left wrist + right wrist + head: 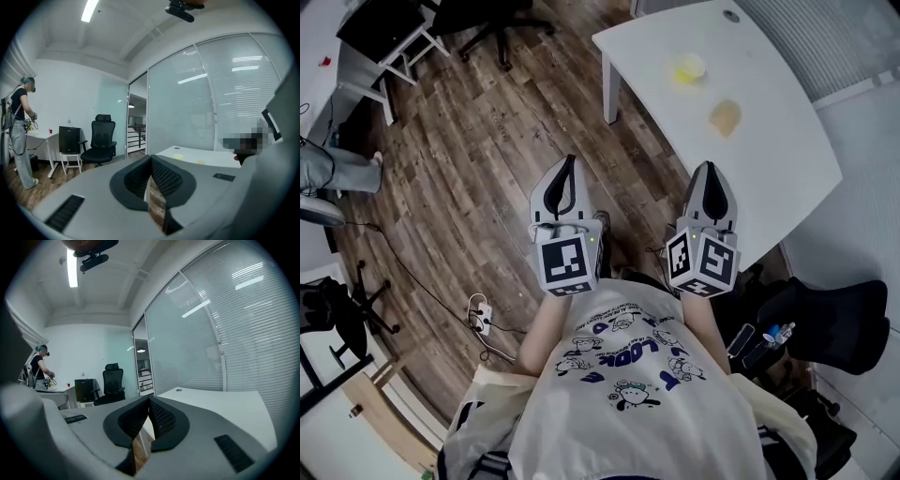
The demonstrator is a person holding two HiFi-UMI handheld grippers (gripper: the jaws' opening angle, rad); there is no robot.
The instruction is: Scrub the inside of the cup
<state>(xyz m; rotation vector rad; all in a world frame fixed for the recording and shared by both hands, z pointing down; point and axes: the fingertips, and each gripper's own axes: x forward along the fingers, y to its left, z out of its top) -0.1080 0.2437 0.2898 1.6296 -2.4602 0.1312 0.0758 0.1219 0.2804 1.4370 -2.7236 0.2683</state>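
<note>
While left gripper [569,164], right gripper [710,169] sit closed, empty: shirt print [628,361] illegible; head view shows cup [689,68] at 1 o'clock, right gripper view instead person [41,366] at 9 o'clock.

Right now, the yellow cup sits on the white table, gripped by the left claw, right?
No: the left claw is shut on nothing. The head view shows the yellow cup sitting untouched on the white table.
</note>
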